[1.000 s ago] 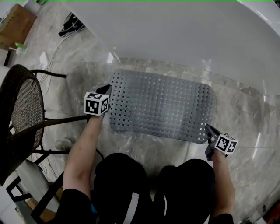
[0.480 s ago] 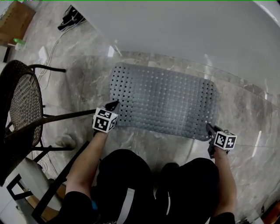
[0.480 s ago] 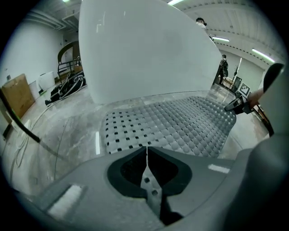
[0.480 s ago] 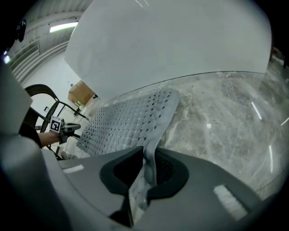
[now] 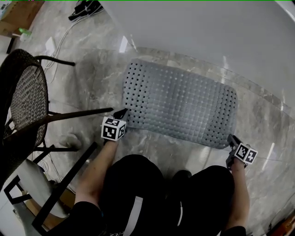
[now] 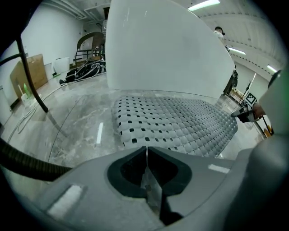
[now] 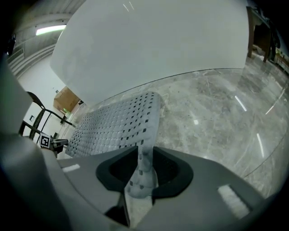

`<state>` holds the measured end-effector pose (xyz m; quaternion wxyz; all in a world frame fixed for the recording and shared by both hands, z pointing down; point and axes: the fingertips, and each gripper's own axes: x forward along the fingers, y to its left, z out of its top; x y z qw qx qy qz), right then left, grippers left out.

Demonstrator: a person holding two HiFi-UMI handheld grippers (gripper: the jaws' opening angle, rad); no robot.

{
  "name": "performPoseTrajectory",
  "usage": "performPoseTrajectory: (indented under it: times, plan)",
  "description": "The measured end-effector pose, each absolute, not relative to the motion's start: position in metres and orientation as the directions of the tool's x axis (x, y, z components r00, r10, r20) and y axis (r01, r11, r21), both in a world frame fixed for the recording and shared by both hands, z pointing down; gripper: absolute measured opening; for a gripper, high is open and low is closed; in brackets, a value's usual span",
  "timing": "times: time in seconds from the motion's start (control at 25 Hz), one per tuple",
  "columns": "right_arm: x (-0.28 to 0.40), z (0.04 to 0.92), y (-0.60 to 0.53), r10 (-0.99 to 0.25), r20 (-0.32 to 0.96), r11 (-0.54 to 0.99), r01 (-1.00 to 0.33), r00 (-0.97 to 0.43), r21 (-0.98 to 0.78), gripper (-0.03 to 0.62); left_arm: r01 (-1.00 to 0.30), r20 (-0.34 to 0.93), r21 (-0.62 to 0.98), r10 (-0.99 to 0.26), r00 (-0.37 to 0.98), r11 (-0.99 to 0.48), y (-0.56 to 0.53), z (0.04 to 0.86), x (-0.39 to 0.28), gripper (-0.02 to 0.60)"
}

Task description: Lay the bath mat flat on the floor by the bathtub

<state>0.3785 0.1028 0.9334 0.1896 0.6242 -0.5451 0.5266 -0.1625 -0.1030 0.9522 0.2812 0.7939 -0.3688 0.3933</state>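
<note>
The grey perforated bath mat (image 5: 179, 103) lies spread on the marble floor along the white bathtub (image 5: 207, 32). My left gripper (image 5: 122, 112) is shut at the mat's near left corner, and nothing shows between its jaws. In the left gripper view its tips (image 6: 146, 151) sit right at the edge of the mat (image 6: 176, 124). My right gripper (image 5: 230, 138) is shut on the near right corner. In the right gripper view a strip of the mat (image 7: 113, 126) runs up from between the jaws (image 7: 144, 153), lifted slightly off the floor.
A dark wicker chair (image 5: 27, 110) with metal legs stands close on the left. A cardboard box (image 5: 18, 14) and black cables (image 5: 85, 7) lie at the far left by the tub's end. The person's knees are just behind the mat's near edge.
My left gripper has slid from the mat's left edge back toward its near left corner. The right gripper has kept its hold on the near right corner.
</note>
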Motion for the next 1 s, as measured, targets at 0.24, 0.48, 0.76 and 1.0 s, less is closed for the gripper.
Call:
performPoseTrajectory:
  times: [0.24,0.48,0.76,1.0]
  plan:
    - [0.384,0.933,0.103,-0.500,0.856,-0.335,-0.882,-0.131,-0.331,0.082,-0.815,0.845,0.166,-0.346,0.408,-0.555,-0.098,0.969,-0.166,0.015]
    - [0.334,0.957,0.092,-0.470,0.835,-0.232,-0.872,-0.288,-0.431,0.066,-0.803,0.869,0.155,-0.307,0.387,-0.575,-0.098,0.985,-0.169,0.015]
    - [0.324,0.994,0.116,-0.338,0.897,-0.224,-0.902,-0.283,-0.369,0.066,-0.711,0.877,0.192,-0.207,0.433,-0.676,-0.092,0.994,-0.123,0.006]
    - [0.326,0.999,0.120,-0.322,0.907,-0.206,-0.914,-0.273,-0.348,0.040,-0.768,0.867,0.118,-0.312,0.389,-0.630,-0.100,0.979,-0.138,0.008]
